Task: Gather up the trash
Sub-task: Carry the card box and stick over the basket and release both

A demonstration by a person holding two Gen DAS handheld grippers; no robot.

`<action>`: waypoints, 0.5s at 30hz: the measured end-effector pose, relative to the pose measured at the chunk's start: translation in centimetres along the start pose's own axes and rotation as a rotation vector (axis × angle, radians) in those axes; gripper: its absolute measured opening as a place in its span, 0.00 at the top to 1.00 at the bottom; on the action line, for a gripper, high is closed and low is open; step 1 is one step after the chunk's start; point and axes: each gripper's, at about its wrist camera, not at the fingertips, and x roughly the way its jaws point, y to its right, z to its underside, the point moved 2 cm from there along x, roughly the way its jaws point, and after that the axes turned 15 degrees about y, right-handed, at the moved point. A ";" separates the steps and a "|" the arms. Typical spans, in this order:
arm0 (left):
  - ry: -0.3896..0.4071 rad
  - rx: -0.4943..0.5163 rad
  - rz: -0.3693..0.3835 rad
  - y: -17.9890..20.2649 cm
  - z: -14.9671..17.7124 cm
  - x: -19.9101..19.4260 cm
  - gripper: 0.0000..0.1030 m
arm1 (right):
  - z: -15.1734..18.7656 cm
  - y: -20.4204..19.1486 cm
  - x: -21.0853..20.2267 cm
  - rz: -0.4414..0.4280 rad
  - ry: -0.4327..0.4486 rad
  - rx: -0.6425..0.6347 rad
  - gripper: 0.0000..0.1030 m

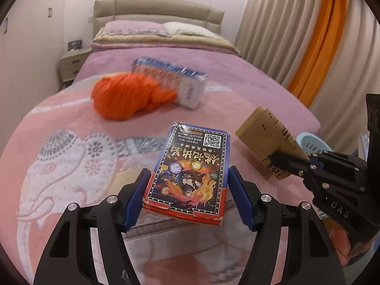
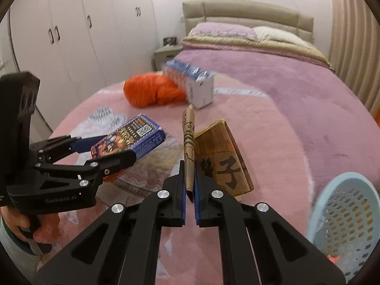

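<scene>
A: Trash is in both hands now. The left tool (image 1: pixel 188 199) has its blue pads clamped on the sides of a flat blue-and-red printed cardboard box (image 1: pixel 190 171), held clear of the pink bed blanket (image 1: pixel 71 123).

B: And the right tool (image 2: pixel 190 190)?

A: Clenched tight on a thin brown kraft paper bag (image 2: pixel 188 142), gripped by its edge so it stands on end between the pads. A second brown paper bag with black characters (image 2: pixel 223 161) lies on the blanket just right of it.

B: Why held like that?

A: My guess: edge grips keep flat pieces from slipping, and both can be carried to the bin together.

B: Where is the bin?

A: A pale blue perforated plastic basket (image 2: pixel 344 213) sits near right, beside the bed. Something pale shows through the holes and a bit of red at the bottom, but I cannot tell what is inside.

B: Anything left?

A: Far on the bed, a crumpled orange plastic bag (image 1: pixel 125 97) touching a white-and-blue carton (image 1: pixel 175 83) on its right.
</scene>
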 end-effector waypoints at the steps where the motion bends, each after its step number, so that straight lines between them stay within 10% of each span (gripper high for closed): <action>1: 0.009 0.004 0.010 0.4 -0.3 -0.2 0.38 | -0.3 0.4 -0.7 0.007 0.015 0.008 0.96; 15: 0.120 0.118 0.248 13.2 -4.4 -1.1 0.38 | -0.8 9.4 -11.3 0.211 0.166 0.164 0.96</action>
